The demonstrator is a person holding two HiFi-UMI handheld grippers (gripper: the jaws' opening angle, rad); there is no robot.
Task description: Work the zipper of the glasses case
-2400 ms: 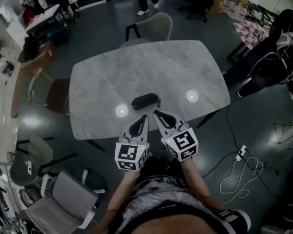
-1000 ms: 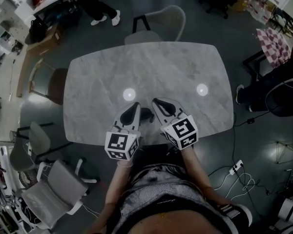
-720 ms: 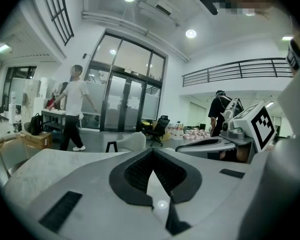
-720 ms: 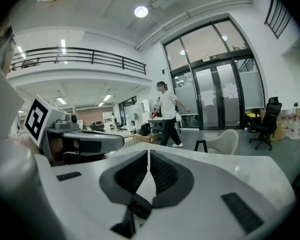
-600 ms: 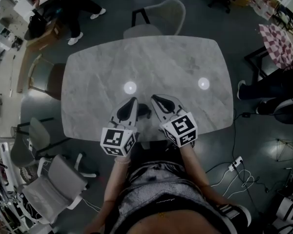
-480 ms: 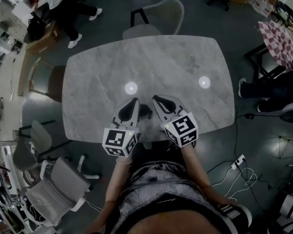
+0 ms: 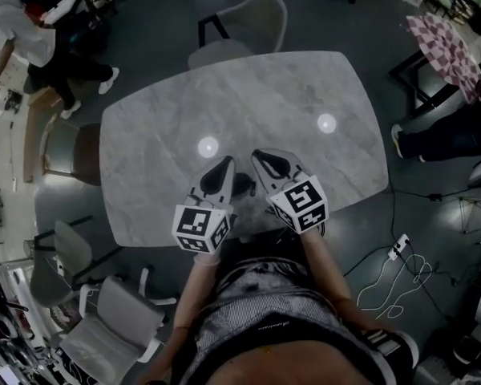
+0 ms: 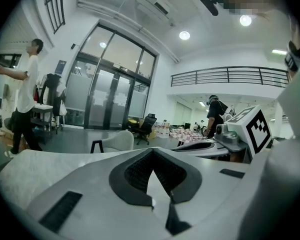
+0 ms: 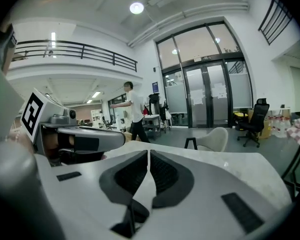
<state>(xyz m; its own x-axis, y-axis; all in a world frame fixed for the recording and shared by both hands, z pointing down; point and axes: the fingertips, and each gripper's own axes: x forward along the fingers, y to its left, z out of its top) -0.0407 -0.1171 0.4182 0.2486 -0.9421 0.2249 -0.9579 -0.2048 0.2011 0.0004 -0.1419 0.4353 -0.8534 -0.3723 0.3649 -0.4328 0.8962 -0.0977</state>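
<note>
1. In the left gripper view, the jaws of the left gripper (image 8: 152, 152) are seen pressed together at the tips, with nothing caught between them.
2. In the right gripper view, the jaws of the right gripper (image 9: 148, 154) are drawn almost together, parted only by a thin slit, and nothing is held in it.
3. The small dark oval glasses case (image 7: 242, 184) is shown in neither gripper view. Only the pale table surface is seen past the tips in each.
4. Only in the head view is the case found. It lies on the grey marble-patterned table top (image 7: 248, 95), in the gap between the two gripper bodies, a little nearer the person than the jaw tips and near the table's near edge. Part of it is covered by the left gripper, and contact cannot be judged.
5. Whether the case is zipped, and what is inside, cannot be made out.
6. Each gripper is shown in the other's view, beside its jaws.
7. A pale shell chair (image 7: 252, 18) is set at the far edge of the table, and a standing person in a white top (image 8: 25, 99) is seen well apart from it.
</note>
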